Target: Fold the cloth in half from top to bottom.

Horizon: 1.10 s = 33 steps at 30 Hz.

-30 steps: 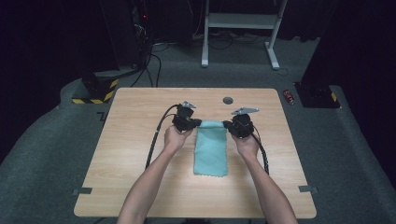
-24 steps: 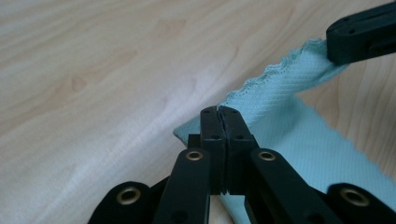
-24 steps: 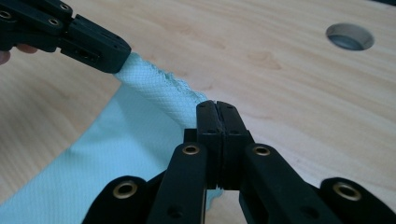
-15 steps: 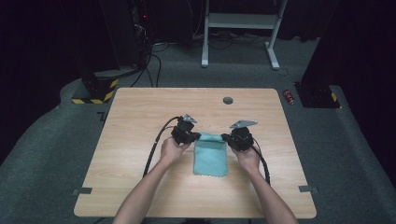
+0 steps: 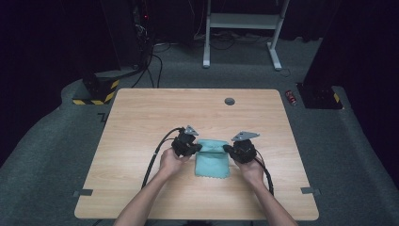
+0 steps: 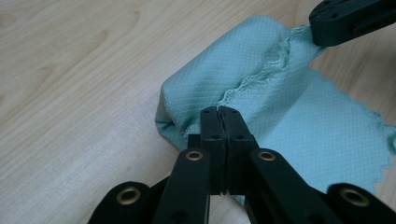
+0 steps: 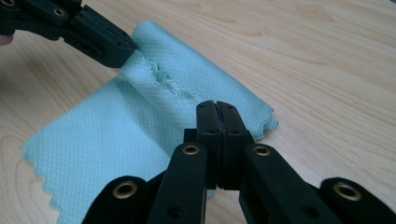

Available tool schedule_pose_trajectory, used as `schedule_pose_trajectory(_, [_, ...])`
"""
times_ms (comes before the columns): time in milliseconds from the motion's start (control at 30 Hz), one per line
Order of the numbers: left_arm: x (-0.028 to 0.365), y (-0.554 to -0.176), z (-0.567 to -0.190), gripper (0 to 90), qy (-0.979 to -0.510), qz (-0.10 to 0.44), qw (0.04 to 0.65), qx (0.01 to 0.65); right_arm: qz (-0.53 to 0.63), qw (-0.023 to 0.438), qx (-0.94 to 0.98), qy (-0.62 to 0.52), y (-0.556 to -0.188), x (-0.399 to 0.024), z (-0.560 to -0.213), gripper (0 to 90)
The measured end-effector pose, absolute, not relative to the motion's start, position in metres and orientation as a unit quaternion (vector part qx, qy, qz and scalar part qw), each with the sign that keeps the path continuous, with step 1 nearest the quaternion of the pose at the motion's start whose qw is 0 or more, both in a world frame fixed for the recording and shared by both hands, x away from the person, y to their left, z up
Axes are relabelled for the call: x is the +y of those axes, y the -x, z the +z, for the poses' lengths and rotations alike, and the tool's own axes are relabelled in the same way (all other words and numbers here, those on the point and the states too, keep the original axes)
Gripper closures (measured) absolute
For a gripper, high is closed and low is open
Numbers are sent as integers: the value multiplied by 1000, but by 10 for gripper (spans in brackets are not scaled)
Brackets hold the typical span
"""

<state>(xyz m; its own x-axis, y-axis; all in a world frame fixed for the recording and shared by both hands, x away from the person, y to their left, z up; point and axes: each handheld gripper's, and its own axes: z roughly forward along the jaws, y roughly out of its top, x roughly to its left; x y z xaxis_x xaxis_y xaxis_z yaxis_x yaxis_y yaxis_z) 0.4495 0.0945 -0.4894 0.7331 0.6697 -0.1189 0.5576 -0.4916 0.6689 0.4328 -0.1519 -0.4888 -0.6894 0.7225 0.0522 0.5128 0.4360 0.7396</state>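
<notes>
A teal cloth (image 5: 212, 165) lies on the wooden table (image 5: 141, 117), near the front middle. Its far edge is lifted and rolled back over the flat part. My left gripper (image 5: 198, 147) is shut on the left corner of that edge, and my right gripper (image 5: 227, 149) is shut on the right corner. In the left gripper view the closed jaws (image 6: 219, 112) pinch the cloth (image 6: 224, 70) at its scalloped hem, with the right gripper (image 6: 345, 18) at the far corner. In the right gripper view the jaws (image 7: 215, 106) pinch the cloth (image 7: 93, 140), and the left gripper (image 7: 93, 39) holds the other end.
A small dark round disc (image 5: 229, 101) sits near the table's far edge. Black cables (image 5: 153, 160) trail from both grippers toward the front edge. Beyond the table stand a white frame (image 5: 240, 28) and yellow-black striped blocks (image 5: 94, 94) on the grey floor.
Both hands have come toward the person and slightly down, carrying the cloth's far edge with them. The cloth now folds over itself and looks shorter on the table.
</notes>
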Motion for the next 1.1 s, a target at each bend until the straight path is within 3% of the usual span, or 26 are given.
schedule_pose_trajectory(1100, [95,-406,-494,890,-868,109,361,323,391,129,843,-347,-398,-157,-496,894])
